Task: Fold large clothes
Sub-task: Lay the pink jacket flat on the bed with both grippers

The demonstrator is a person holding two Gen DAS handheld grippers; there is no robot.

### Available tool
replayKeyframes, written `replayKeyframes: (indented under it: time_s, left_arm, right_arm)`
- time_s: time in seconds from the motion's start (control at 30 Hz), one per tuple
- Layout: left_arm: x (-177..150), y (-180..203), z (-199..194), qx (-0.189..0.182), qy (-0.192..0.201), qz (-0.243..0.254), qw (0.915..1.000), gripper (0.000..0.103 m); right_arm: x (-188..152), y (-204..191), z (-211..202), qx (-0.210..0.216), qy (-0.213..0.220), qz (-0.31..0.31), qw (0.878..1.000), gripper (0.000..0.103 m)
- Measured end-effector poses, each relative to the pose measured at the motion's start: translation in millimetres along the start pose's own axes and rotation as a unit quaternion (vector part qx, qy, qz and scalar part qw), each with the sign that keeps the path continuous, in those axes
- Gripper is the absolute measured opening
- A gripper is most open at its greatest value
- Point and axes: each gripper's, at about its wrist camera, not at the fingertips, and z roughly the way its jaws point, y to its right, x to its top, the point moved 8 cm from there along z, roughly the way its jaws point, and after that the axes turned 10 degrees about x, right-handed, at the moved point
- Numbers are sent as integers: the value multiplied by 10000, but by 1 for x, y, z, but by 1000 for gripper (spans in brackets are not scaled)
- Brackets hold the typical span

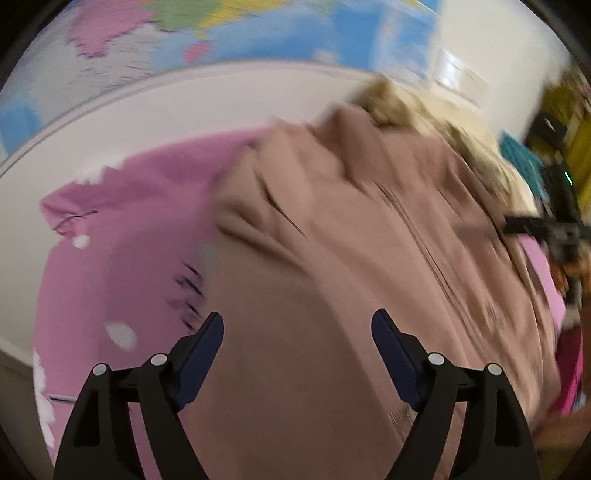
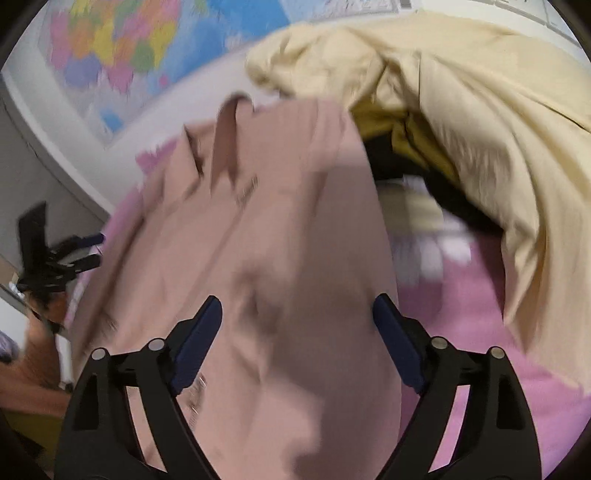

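A large dusty-pink garment (image 1: pixel 332 240) lies rumpled on a pink bedsheet (image 1: pixel 122 229); both views are motion-blurred. My left gripper (image 1: pixel 297 325) hangs above the garment's near part, open, with only cloth below showing between the blue pads. The right wrist view shows the same garment (image 2: pixel 266 229) from the other side. My right gripper (image 2: pixel 297 310) is also open above it, its pads apart and holding nothing. The left gripper (image 2: pixel 62 251) appears at the left edge of the right wrist view, and the right gripper (image 1: pixel 543 227) at the right edge of the left wrist view.
A cream-yellow cloth (image 2: pixel 480 110) is heaped at the back right, over dark and olive items. A colourful map (image 1: pixel 221 29) hangs on the white wall behind the bed. A person's hand (image 2: pixel 40 332) shows at the left edge.
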Motion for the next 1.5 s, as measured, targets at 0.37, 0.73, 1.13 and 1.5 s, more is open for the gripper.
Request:
replayKeyframes:
  time_s: [0.37,0.73,1.13,1.5]
  left_arm:
    - [16,-71,-4,1224,-54,-727,9898,4]
    - [-36,-120,-29,1587,-254,-1432,9766,57]
    - [-105,0,-41,1132,-558,-502,9907,42]
    - [-58,-155,-156,4370,253,-1122,8921,3]
  right_arm:
    - [54,49,-77,-209,1179,372,9921,3]
    - [24,56,-62,-511,1224,604,9893,67]
    - [-55,-60,-40,461,627,-441,9960,80]
    - [-62,-61,-40,572,685,-419,9951,80]
